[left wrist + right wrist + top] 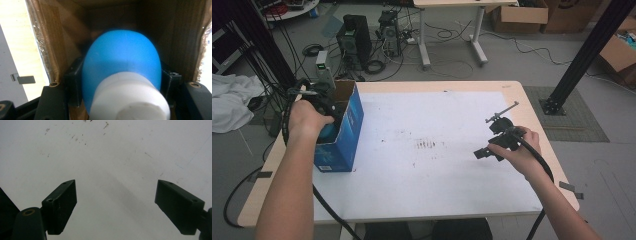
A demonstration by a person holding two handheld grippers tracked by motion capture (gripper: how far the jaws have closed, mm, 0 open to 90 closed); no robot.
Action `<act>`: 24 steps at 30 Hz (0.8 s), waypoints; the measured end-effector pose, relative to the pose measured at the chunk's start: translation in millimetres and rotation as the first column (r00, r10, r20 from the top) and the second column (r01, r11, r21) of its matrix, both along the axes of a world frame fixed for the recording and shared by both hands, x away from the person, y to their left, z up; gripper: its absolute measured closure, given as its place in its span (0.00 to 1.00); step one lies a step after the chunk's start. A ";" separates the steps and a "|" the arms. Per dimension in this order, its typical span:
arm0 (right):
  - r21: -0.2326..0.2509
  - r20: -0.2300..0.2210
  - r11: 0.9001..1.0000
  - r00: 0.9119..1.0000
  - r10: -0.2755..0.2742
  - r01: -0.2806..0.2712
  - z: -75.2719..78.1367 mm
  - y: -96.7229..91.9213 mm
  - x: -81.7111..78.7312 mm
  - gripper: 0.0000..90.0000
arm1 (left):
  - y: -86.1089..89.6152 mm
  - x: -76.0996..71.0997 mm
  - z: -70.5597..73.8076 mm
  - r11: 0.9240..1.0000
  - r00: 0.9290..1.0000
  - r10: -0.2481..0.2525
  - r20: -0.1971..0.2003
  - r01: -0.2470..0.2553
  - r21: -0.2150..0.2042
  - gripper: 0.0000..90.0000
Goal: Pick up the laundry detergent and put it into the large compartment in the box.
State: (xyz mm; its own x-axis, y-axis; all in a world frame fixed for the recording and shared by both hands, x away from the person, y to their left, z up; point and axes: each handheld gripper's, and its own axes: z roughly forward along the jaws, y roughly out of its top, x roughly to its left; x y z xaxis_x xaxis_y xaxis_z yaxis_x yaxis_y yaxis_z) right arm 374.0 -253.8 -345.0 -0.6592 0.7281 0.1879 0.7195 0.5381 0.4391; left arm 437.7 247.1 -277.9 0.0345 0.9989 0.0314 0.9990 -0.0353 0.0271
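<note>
Blue bottle clamped in left tool, inside box.

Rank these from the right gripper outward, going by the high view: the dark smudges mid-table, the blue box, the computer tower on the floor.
1. Dark smudges: mid-table, just left of the right gripper.
2. Blue box: at the table's left edge, where the left gripper reaches in.
3. Computer tower: on the floor beyond the table's far left corner.

A lab or workshop: computer towers, floor cables (tangled loosely), cardboard boxes.
</note>
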 end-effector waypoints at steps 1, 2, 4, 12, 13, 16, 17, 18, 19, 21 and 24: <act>0.002 0.002 1.000 1.000 0.002 -0.002 -0.2 0.1 0.0 0.20 | -0.1 -0.1 -0.1 1.000 1.000 0.001 0.003 -0.001 0.000 0.42; 0.002 0.002 1.000 1.000 0.002 -0.002 -0.2 0.1 0.0 0.20 | -0.1 -0.1 -0.1 1.000 1.000 0.001 0.003 -0.001 0.000 0.42; 0.000 0.000 1.000 1.000 0.004 -0.004 0.1 0.1 -0.2 0.20 | -0.3 0.0 -0.2 1.000 1.000 -0.002 0.003 0.002 0.001 0.42; -0.003 0.002 1.000 1.000 -0.003 0.003 1.7 -2.6 -0.9 0.20 | -0.9 -0.5 -0.6 1.000 1.000 -0.008 0.012 0.008 0.005 0.42; -0.001 0.001 1.000 1.000 -0.007 0.007 2.0 -3.2 -1.4 0.20 | -0.8 -0.8 -0.4 1.000 1.000 -0.006 0.013 0.006 0.007 0.42; 0.001 0.001 1.000 1.000 -0.006 0.006 1.7 -3.4 -1.4 0.20 | -1.1 -0.9 -0.3 1.000 1.000 -0.009 0.015 0.009 0.011 0.42; 0.001 0.001 1.000 1.000 -0.006 0.006 1.7 -3.4 -1.4 0.20 | -1.3 -1.0 -0.5 1.000 1.000 -0.009 0.017 0.009 0.014 0.42; 0.000 0.001 1.000 1.000 -0.006 0.006 1.5 -3.3 -1.5 0.20 | -1.6 -1.1 -0.4 1.000 1.000 -0.013 0.016 0.012 0.015 0.42; 0.002 -0.001 1.000 1.000 -0.006 0.006 1.1 -2.9 -1.8 0.20 | -1.6 -1.0 -0.4 1.000 1.000 -0.011 0.015 0.011 0.019 0.42; 0.002 0.002 1.000 1.000 -0.006 0.006 0.9 -3.1 -1.9 0.20 | -1.5 -1.0 -0.4 1.000 1.000 -0.012 0.015 0.011 0.020 0.42; 0.002 0.003 1.000 1.000 -0.005 0.005 0.7 -3.8 -1.9 0.20 | -1.1 -1.3 -0.5 1.000 1.000 -0.009 0.015 0.009 0.020 0.42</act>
